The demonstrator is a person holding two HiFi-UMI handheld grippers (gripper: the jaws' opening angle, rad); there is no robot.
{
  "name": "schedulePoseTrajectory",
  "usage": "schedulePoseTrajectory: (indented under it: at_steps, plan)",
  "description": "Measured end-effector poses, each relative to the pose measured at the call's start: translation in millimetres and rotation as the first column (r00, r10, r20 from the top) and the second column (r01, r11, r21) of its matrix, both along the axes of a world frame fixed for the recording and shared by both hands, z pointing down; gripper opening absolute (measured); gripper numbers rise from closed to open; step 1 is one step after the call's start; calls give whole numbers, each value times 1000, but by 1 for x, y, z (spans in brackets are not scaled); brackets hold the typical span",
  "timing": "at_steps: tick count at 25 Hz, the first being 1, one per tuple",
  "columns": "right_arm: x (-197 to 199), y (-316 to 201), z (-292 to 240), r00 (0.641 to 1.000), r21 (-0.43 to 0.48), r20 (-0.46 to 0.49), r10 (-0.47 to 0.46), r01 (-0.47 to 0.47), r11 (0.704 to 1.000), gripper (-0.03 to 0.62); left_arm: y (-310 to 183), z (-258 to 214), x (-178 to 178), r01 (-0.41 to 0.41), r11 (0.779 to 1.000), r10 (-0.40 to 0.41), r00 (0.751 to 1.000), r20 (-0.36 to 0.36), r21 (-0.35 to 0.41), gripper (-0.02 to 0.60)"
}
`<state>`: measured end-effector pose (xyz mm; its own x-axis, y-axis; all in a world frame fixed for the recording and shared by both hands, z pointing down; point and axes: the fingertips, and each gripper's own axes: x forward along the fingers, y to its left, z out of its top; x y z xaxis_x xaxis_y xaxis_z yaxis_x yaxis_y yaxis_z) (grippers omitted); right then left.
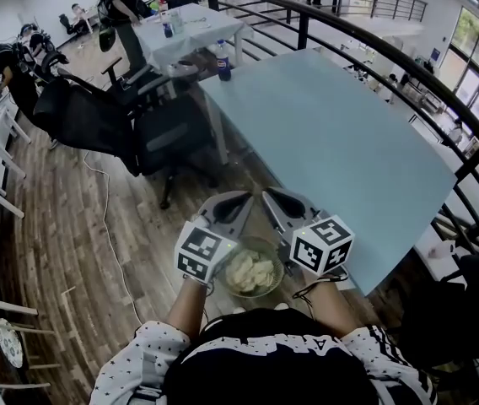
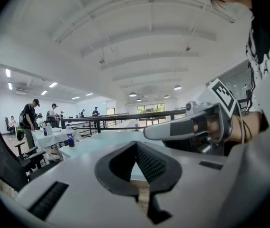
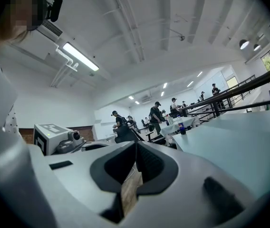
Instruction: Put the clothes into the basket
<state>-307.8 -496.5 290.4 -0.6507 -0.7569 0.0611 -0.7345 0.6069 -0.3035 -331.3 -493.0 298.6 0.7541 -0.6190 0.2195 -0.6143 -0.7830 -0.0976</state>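
Observation:
In the head view a round basket (image 1: 278, 260) stands on the wooden floor just below my hands, with pale crumpled clothes (image 1: 251, 273) lying inside it. My left gripper (image 1: 241, 199) and right gripper (image 1: 270, 194) are held side by side above the basket, pointing forward toward the table. In the left gripper view the left gripper (image 2: 136, 145) has its jaws closed together with nothing between them. The right gripper (image 3: 136, 146) likewise shows its jaws shut and empty. Each gripper view shows the other gripper alongside.
A large pale blue table (image 1: 349, 142) stretches ahead and to the right. Black office chairs (image 1: 130, 125) stand at its left, and a bottle (image 1: 223, 61) sits on the far corner. A black curved railing (image 1: 408, 74) runs behind. People stand far back.

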Motion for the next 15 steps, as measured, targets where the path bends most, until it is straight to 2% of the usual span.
schedulePoseTrajectory:
  at_steps: [15]
  plan:
    - [3,-14,4,1000,0,-16,-5,5,1000,32,-14,2,2,4,1000,-4,1000,1,4,14]
